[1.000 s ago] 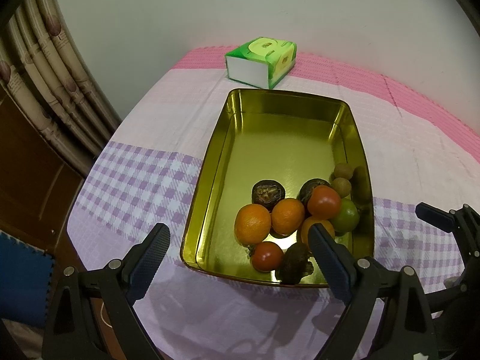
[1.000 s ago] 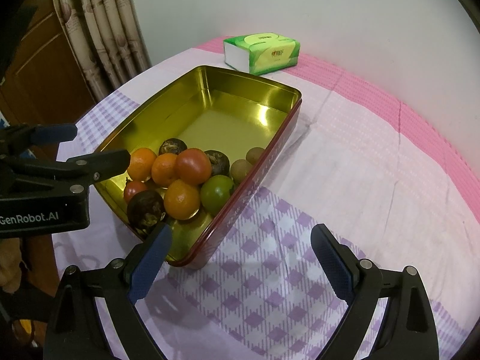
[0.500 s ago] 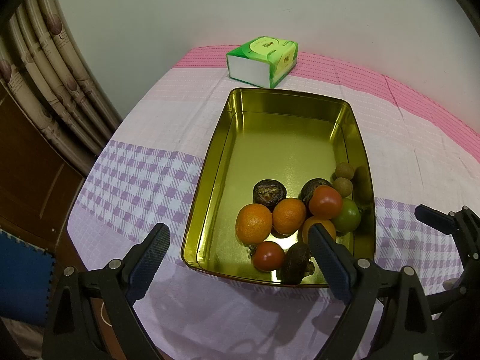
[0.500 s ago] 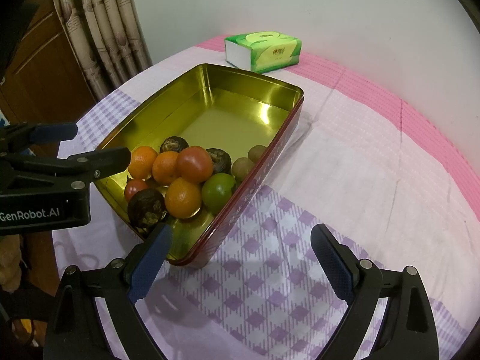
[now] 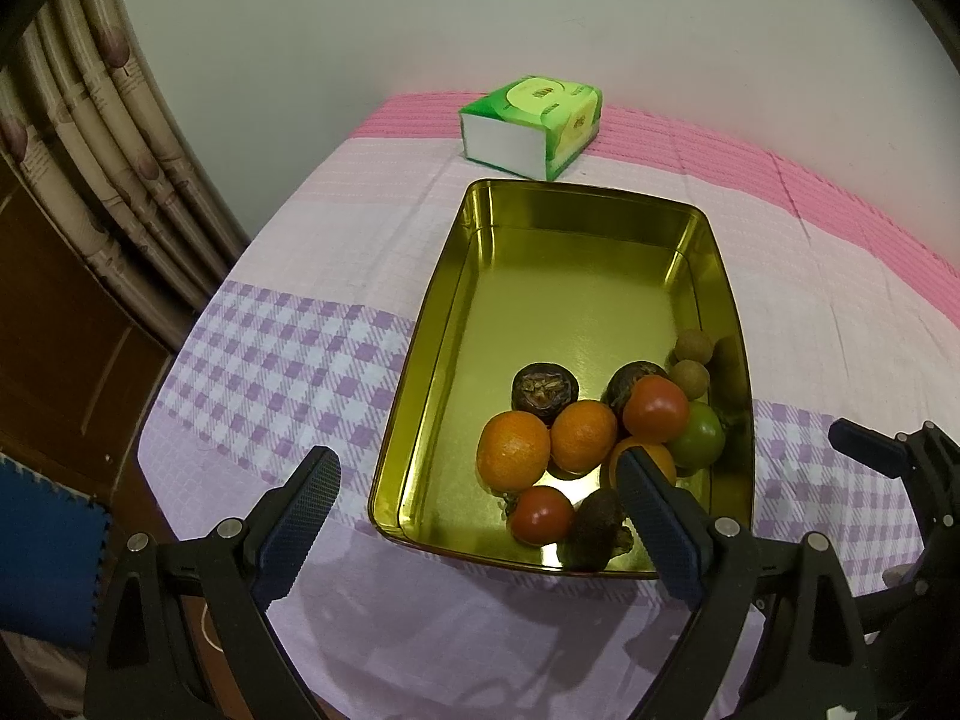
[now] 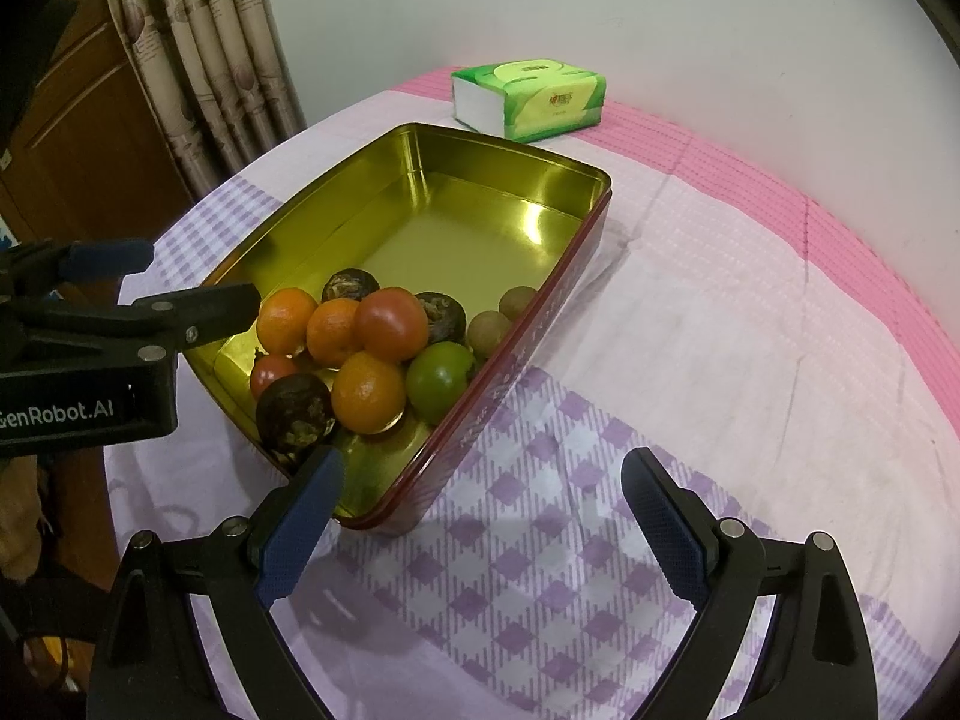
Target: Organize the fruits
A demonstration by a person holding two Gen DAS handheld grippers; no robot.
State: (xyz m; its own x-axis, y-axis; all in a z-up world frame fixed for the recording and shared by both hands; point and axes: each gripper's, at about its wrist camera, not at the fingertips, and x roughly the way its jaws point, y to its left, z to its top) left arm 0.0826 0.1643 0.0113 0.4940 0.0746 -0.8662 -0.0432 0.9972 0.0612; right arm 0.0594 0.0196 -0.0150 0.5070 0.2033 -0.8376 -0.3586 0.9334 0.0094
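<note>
Both grippers were held spread and empty above the near edge of the cloth-covered surface (image 5: 312, 324): the left gripper (image 5: 474, 516) before the tin's near end, the right gripper (image 6: 480, 516) beside the tin's right wall. Fruits (image 5: 576, 426) were seen heaped at the near end of the gold tin (image 5: 540, 204). A green tissue pack (image 6: 531, 97) was set beyond the tin.

Fruits (image 5: 594, 438) lie in the tin's (image 5: 420, 354) near end, tissue pack (image 5: 531, 120) behind.
</note>
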